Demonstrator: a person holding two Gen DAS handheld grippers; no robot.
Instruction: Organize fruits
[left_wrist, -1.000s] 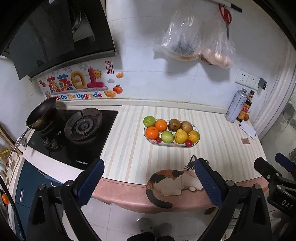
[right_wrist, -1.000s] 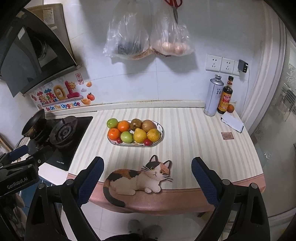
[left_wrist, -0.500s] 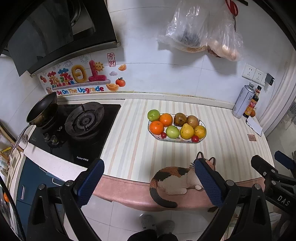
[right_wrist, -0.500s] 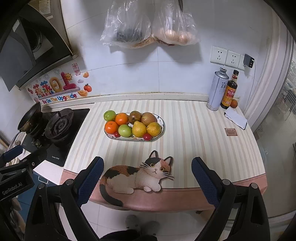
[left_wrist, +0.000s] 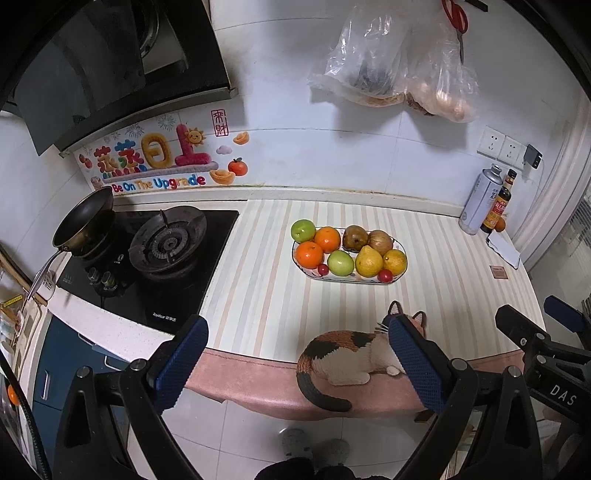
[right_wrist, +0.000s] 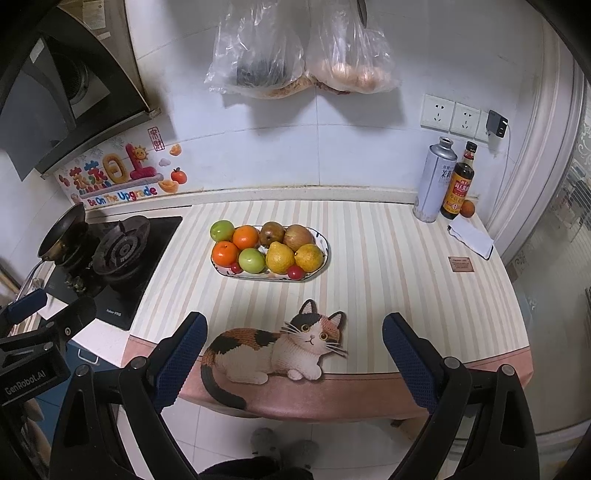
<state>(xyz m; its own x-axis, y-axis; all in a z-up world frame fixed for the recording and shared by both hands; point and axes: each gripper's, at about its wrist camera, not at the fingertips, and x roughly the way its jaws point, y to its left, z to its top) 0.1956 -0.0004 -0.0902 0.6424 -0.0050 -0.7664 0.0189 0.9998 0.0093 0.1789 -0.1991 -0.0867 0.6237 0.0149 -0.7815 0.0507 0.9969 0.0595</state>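
Probably firm, smooth and apt to roll, the fruits want a mid-body grip; each hand-held gripper gapes wide, empty.

Oval fruit plate on striped counter, seen past spread-open right gripper.
Holds green apples, oranges, brown pears, yellow citrus, small red fruits. Cat mat at near edge; stove left; bottles back right.
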